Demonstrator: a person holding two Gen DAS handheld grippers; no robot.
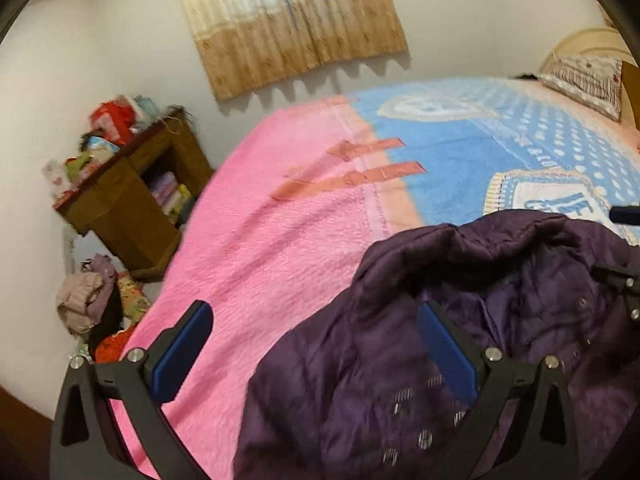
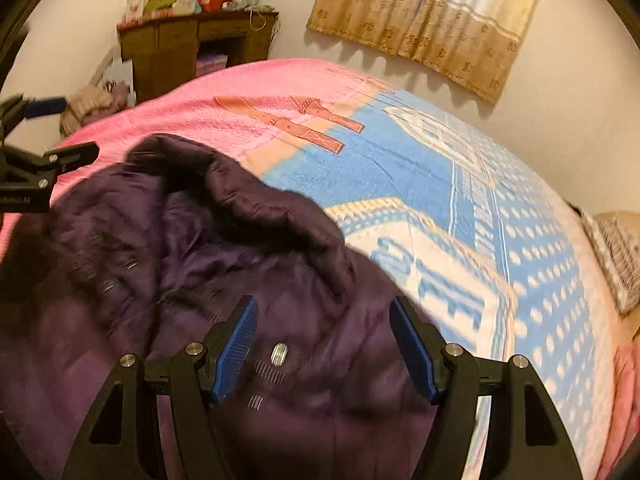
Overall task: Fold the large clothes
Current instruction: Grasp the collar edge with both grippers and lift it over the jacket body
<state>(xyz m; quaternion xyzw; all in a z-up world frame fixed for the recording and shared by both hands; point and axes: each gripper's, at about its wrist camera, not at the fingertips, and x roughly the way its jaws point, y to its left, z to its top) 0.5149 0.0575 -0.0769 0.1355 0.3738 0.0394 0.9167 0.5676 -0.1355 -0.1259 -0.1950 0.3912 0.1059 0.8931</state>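
Observation:
A dark purple quilted jacket [image 1: 460, 320] lies crumpled on the bed, with metal snaps on its front; it also shows in the right wrist view [image 2: 224, 264]. My left gripper [image 1: 316, 320] is open above the jacket's left edge, its right finger over the cloth and its left finger over the pink blanket. My right gripper [image 2: 324, 320] is open just above the jacket's right part, with a metal snap [image 2: 279, 354] between its blue pads. The left gripper [image 2: 60, 130] shows at the left edge of the right wrist view. Neither holds cloth.
The bed is covered by a pink and blue blanket [image 1: 288, 216]. A pillow [image 1: 584, 80] lies at the head. A brown wooden cabinet [image 1: 132, 196] cluttered with items stands by the wall, with a clothes pile [image 1: 92, 300] on the floor. A curtain [image 1: 288, 20] hangs behind.

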